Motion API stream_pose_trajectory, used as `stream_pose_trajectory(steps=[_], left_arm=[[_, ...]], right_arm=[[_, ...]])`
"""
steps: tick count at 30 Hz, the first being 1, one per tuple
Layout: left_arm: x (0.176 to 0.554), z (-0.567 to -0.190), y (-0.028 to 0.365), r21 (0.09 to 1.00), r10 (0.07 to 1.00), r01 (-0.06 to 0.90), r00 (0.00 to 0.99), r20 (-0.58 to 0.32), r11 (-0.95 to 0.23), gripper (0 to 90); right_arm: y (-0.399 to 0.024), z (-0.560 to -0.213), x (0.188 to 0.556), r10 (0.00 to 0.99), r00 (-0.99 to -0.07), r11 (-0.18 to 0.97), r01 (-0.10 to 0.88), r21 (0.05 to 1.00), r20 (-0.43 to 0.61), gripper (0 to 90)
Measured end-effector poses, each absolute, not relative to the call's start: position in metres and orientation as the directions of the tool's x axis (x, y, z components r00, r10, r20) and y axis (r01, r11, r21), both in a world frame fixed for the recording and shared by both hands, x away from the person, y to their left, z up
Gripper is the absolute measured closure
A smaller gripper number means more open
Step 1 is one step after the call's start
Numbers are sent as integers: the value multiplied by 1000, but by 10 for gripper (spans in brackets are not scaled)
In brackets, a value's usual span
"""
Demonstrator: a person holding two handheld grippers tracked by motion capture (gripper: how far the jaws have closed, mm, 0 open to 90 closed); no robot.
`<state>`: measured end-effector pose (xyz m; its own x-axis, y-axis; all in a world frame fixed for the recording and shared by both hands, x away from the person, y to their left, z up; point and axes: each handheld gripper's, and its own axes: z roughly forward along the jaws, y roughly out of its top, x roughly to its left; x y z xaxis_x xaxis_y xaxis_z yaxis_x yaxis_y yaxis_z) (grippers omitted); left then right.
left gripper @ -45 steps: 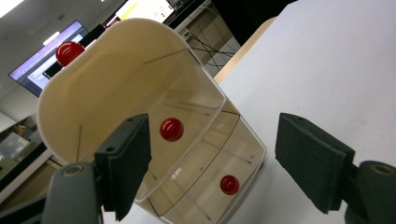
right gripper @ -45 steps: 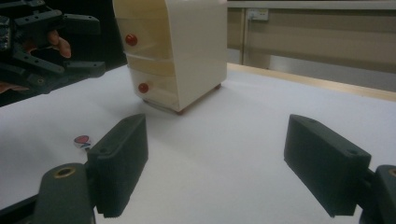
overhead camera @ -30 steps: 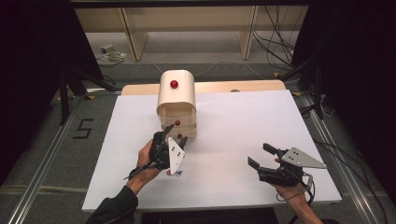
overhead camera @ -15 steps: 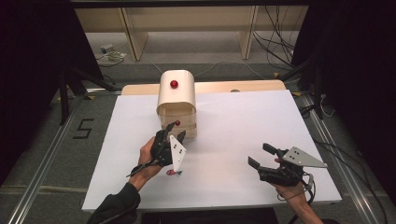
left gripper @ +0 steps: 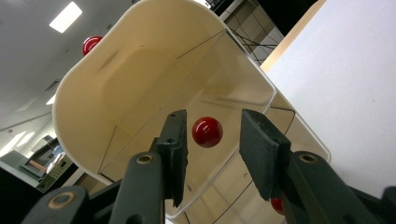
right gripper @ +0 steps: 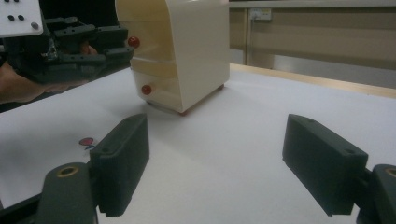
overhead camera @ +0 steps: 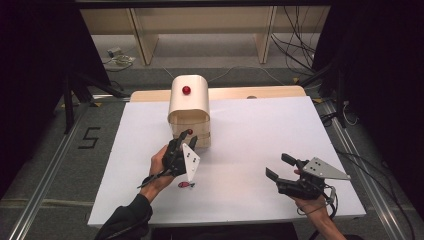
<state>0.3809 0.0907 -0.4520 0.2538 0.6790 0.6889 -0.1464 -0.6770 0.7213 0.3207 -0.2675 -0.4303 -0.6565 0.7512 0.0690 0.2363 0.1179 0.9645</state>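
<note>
A cream drawer cabinet (overhead camera: 189, 107) with a rounded top stands at the back middle of the white table (overhead camera: 260, 130). A red knob (overhead camera: 186, 90) sits on its top. My left gripper (overhead camera: 186, 137) is tilted up at the cabinet's front, open. In the left gripper view, a red drawer knob (left gripper: 207, 131) lies between the jaws of my left gripper (left gripper: 210, 140), with a small gap on each side. A lower knob (left gripper: 276, 204) peeks out beneath. My right gripper (overhead camera: 277, 167) rests open at the front right with nothing between its jaws, facing the cabinet (right gripper: 187, 51).
A small red mark (overhead camera: 185, 184) lies on the table just in front of the left hand, also seen as a red mark (right gripper: 86, 141) in the right gripper view. A wooden strip (overhead camera: 260, 92) runs along the table's far edge. Shelving and cables stand beyond.
My left gripper has edged forward and up, bringing its jaws around the drawer knob. The right gripper has stayed in place.
</note>
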Motion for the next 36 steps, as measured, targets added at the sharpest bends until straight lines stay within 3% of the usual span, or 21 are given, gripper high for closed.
stream_pose_trajectory(steps=[36], left_arm=[[389, -455, 87, 720, 690, -130, 213, 692, -682, 723]], right_arm=[[-267, -431, 321, 747, -661, 121, 239, 963, 70, 249]])
